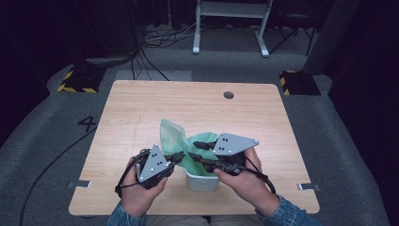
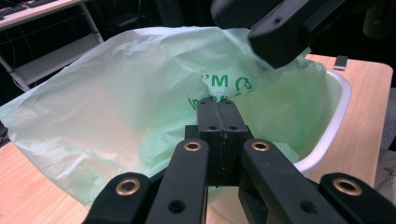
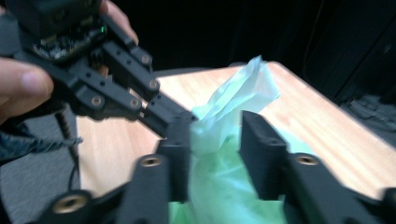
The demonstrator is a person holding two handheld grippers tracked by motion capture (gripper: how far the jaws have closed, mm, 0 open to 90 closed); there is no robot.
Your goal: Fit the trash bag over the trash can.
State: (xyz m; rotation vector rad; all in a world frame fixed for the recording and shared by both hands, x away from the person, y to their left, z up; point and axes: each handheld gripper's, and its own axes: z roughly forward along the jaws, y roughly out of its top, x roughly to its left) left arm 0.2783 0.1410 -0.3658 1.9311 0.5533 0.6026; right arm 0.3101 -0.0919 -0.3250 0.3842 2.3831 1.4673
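Note:
A thin pale green plastic bag (image 1: 175, 134) with green print stands crumpled in a small white bin (image 1: 203, 182) near the table's front edge. My left gripper (image 1: 181, 155) is shut, and its tips (image 2: 218, 105) pinch the bag's film (image 2: 116, 107) over the bin's rim (image 2: 338, 107). From the right, my right gripper (image 1: 195, 149) reaches over the bin. Its jaws stand apart around a raised fold of the bag (image 3: 243, 88), and its midpoint (image 3: 215, 135) lies on the film. The left gripper (image 3: 184, 119) grips the same fold just beside it.
The wooden table (image 1: 141, 103) has a round cable hole (image 1: 228, 95) at the back. Behind it on the grey floor are cables (image 1: 160, 37) and a white desk frame (image 1: 230, 23). Yellow-black striped blocks (image 1: 77, 82) sit at both far corners.

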